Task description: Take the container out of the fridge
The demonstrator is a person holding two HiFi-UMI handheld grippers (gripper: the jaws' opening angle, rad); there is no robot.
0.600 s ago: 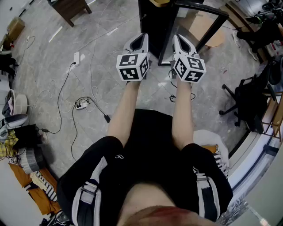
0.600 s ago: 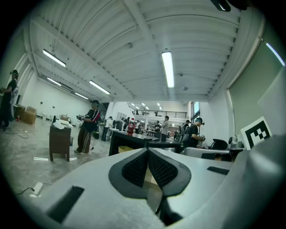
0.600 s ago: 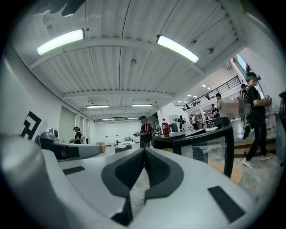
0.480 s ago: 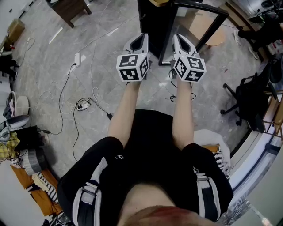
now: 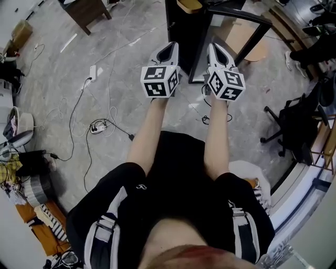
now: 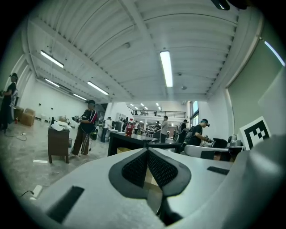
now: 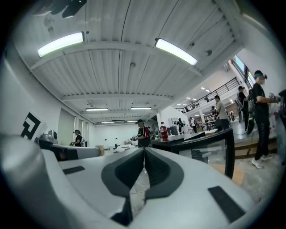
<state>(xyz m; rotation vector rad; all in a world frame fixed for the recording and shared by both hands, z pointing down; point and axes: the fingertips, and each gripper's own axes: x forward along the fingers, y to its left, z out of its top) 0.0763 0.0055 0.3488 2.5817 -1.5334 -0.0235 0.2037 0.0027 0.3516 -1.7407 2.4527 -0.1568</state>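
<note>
A small black fridge (image 5: 181, 29) stands on the floor straight ahead, its glass door (image 5: 236, 29) swung open to the right. A tan object (image 5: 190, 5) shows at the fridge's top, cut by the picture's edge; I cannot tell if it is the container. My left gripper (image 5: 170, 48) and right gripper (image 5: 214, 48) are held side by side just short of the fridge, both shut and empty. In the left gripper view the left gripper (image 6: 147, 150) points at the fridge (image 6: 132, 144). In the right gripper view the right gripper (image 7: 144, 150) points past the door frame (image 7: 219, 141).
A red bottle (image 7: 163, 131) stands on the fridge top. Cables and a power strip (image 5: 97, 125) lie on the floor at the left. A black office chair (image 5: 294, 123) is at the right, a wooden table (image 5: 84, 10) at the far left. People stand in the background.
Both grippers have shifted slightly up and right in the head view, towards the fridge. Both stay shut.
</note>
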